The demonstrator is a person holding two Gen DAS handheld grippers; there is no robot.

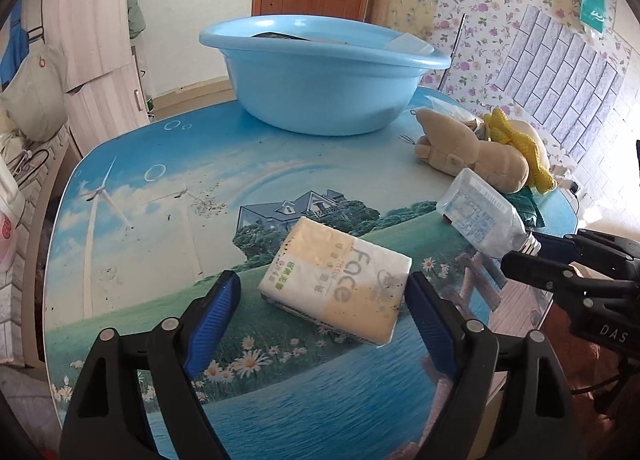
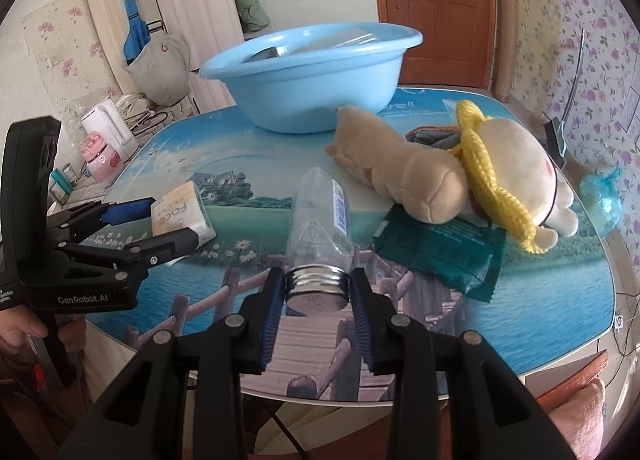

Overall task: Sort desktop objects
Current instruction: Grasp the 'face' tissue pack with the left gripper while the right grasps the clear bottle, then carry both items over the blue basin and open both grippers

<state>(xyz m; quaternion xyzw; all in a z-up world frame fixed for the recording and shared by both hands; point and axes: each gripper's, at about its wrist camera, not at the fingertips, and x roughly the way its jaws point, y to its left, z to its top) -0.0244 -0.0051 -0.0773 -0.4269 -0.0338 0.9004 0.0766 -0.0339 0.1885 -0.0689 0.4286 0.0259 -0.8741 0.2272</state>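
My right gripper (image 2: 316,286) is closed on the silver threaded neck of a clear crumpled plastic bottle (image 2: 320,215); both blue-padded fingers (image 2: 272,300) press the neck from either side. The bottle has no cap. Its body is dented and translucent, with a white label printed in blue running along one side. It points away from me, base toward the far side, and is tilted up off the table in the left wrist view (image 1: 480,215).

My left gripper (image 1: 324,300) is wide open, jaws either side of a soft white and pale-yellow tissue pack printed "Face" (image 1: 336,284). The right finger pad sits just beside the pack's corner; I cannot tell if it touches. The left pad is apart from it. The pack lies flat on the rounded table with a printed landscape scene of sky, house, meadow and water (image 1: 160,199), and has dark specks on its wrapper.

A light blue plastic basin (image 2: 316,83) stands at the far side of the table, with flat items inside that I cannot identify. A beige plush toy with a yellow knitted hat (image 2: 460,175) lies to the right, partly on top of a dark green foil sachet (image 2: 440,252).
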